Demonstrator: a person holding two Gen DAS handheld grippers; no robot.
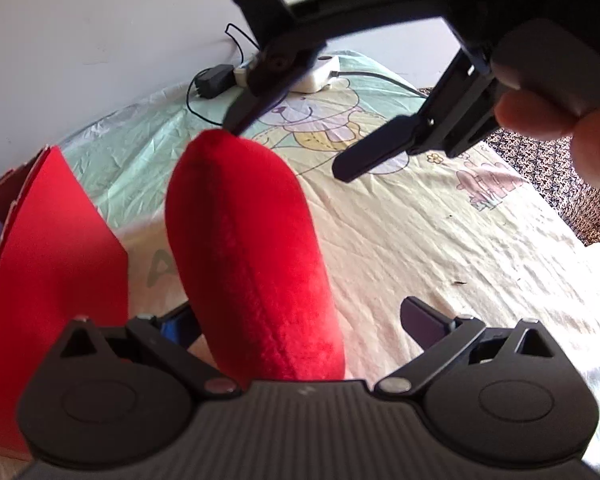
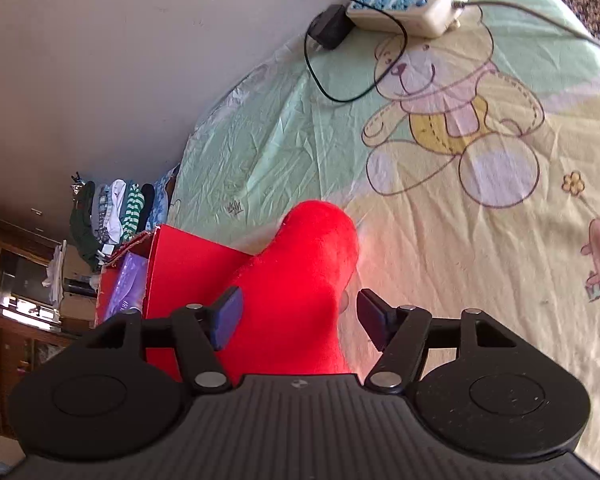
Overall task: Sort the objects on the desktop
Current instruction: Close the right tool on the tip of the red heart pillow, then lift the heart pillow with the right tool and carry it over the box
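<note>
Where the left wrist camera looks forward, left gripper [image 1: 300,322] spread wide, its fingers parted with a red plush object [image 1: 252,248] lying between them; contact between pads and plush not clear, since the left finger is mostly hidden behind the fabric and the right finger [image 1: 424,322] stands apart from it. Plush long and rounded, stretching away from the camera over a cartoon-printed bedsheet [image 1: 440,240]. Just left of the plush, a red box [image 1: 56,240] with its flap raised. Above and beyond, right gripper [image 1: 284,148] seen from the front, fingers parted, one dark fingertip touching or almost touching the far tip of the plush, the other finger [image 1: 376,148] well off to the right; a bare hand [image 1: 560,120] wrapped round its handle. Farther back by the wall, a white power strip [image 1: 316,76] and a black adapter [image 1: 210,80] with its cord. Seen from the right wrist camera, right gripper [image 2: 298,316] likewise released, both blue-padded fingers apart, with the red plush object [image 2: 304,292] rising between them; the left pad [image 2: 228,320] just beside or against the plush, the right pad clear of it. Red box [image 2: 180,280] immediately left of the plush, open, with something purple [image 2: 126,288] inside. Bear-printed bedsheet [image 2: 460,240] spread to the right, white power strip [image 2: 412,0] and black adapter [image 2: 328,26] near the top, hanging clothes [image 2: 112,216] at far left.
</note>
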